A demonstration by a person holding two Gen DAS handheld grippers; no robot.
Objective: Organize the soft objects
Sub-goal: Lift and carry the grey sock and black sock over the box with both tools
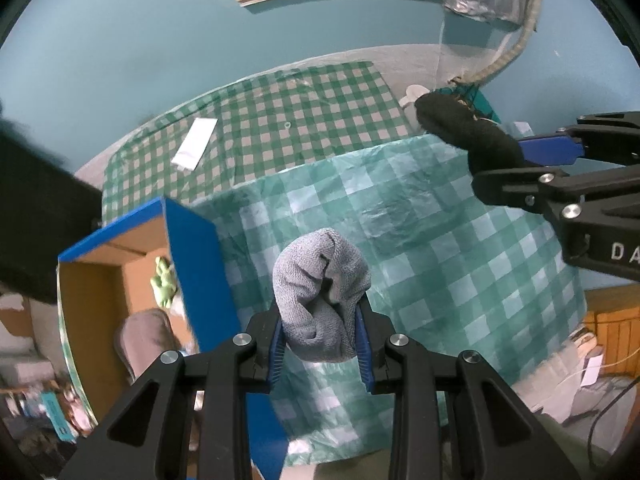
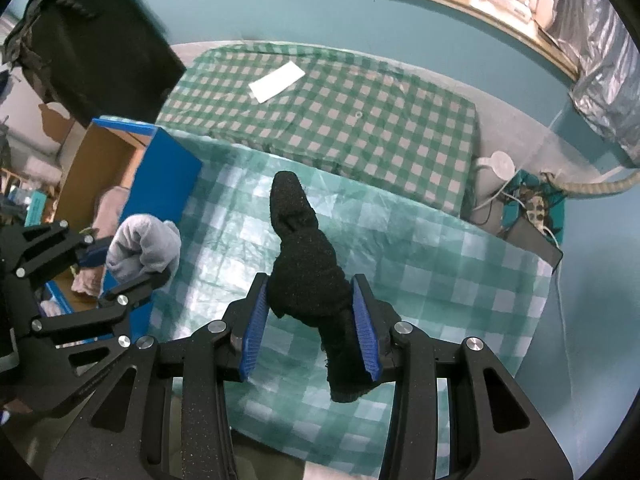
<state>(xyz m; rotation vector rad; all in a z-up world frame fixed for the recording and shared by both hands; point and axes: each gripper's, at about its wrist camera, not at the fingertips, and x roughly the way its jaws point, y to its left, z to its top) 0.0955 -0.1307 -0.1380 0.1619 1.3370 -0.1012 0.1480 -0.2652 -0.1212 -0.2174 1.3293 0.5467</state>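
Observation:
My left gripper (image 1: 322,312) is shut on a rolled grey sock (image 1: 320,292) and holds it above the teal checked cloth (image 1: 440,240). The grey sock also shows in the right wrist view (image 2: 142,246), close to the box. My right gripper (image 2: 310,292) is shut on a black sock (image 2: 308,272) that sticks up and hangs down between the blue pads. The right gripper (image 1: 516,160) with the black sock (image 1: 464,128) shows at the right in the left wrist view. A blue cardboard box (image 1: 192,248) stands open at the left, with soft items inside.
A green checked cloth (image 2: 340,112) lies behind, with a white paper slip (image 2: 276,80) on it. A black fabric mass (image 2: 92,36) hangs at the back left. A white device and cables (image 2: 504,176) sit at the right. Clutter lies on the floor to the left.

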